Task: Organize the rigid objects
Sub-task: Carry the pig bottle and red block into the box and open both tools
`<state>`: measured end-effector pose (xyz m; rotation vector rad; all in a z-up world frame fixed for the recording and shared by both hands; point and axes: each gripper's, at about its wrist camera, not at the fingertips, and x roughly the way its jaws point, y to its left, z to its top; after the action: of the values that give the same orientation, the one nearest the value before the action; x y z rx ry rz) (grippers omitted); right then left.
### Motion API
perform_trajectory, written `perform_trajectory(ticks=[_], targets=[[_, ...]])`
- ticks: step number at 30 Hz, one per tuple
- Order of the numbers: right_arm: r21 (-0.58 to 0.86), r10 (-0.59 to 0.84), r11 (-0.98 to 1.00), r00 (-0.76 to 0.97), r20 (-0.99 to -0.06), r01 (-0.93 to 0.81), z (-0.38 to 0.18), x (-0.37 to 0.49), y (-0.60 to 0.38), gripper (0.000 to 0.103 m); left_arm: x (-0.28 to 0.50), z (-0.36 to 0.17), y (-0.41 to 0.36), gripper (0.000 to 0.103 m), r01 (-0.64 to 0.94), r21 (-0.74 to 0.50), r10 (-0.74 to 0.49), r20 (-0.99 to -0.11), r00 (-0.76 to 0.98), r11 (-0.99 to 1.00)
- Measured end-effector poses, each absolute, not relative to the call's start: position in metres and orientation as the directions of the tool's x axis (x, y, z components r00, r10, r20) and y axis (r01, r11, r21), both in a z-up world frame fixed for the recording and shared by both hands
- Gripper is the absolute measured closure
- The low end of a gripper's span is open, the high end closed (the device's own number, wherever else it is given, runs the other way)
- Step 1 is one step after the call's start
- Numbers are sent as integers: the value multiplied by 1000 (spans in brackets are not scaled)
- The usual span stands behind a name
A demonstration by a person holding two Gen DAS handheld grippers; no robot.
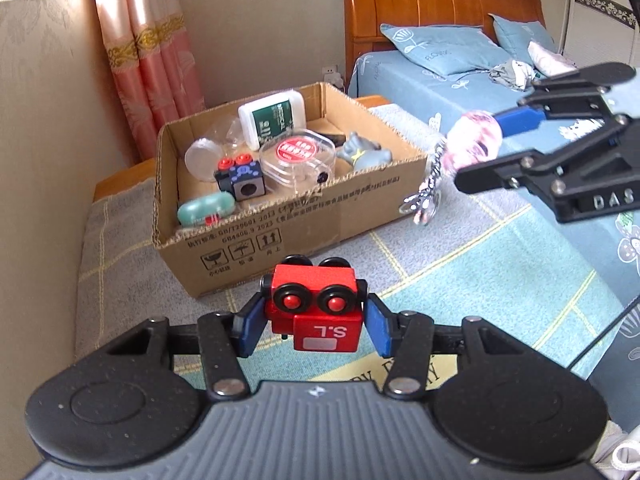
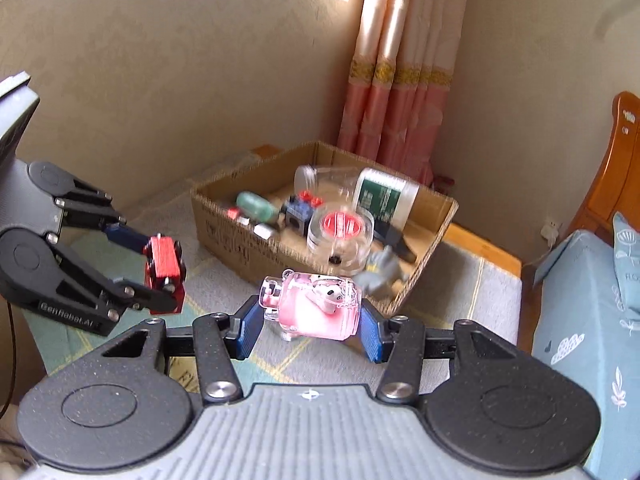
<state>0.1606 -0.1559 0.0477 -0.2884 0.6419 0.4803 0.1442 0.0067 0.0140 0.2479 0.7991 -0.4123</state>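
My left gripper (image 1: 314,326) is shut on a red toy train car (image 1: 316,306) with black wheels, held above the patterned cloth in front of the cardboard box (image 1: 304,220). It also shows in the right wrist view (image 2: 164,270). My right gripper (image 2: 310,322) is shut on a pink clear keychain case (image 2: 316,306), held near the box's front corner (image 2: 400,300). In the left wrist view the case (image 1: 474,136) hangs its metal chain (image 1: 426,196) to the right of the box.
The box holds a blue toy car (image 1: 240,178), a clear round case with a red label (image 1: 296,152), a green-and-white box (image 1: 274,116), a teal case (image 1: 206,208) and a grey figure (image 1: 362,152). A bed (image 1: 440,76) stands to the right, a wall to the left.
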Motion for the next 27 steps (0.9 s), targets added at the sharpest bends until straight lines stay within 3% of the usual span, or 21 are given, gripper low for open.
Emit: perform_trajectory(ticks=[10,24,26,27], targets=[[-115,335,867,739,-584,-484,74,213,-143,47,157,44,8,52,432,112,-247,-682,688,895],[-82,306,869,659,-687,-488,38,253,-117,47,191,50,7,52,432,131,-237,-679,695,892],[-74,310,866,647,-697,-495,35,253,-115,43,193,52,7,52,434,132,-240,-675,698,891],[-78,314,861,644,-698,-503,36,252,-115,32,194,53,7,52,433,133,-239,-674,699,891]])
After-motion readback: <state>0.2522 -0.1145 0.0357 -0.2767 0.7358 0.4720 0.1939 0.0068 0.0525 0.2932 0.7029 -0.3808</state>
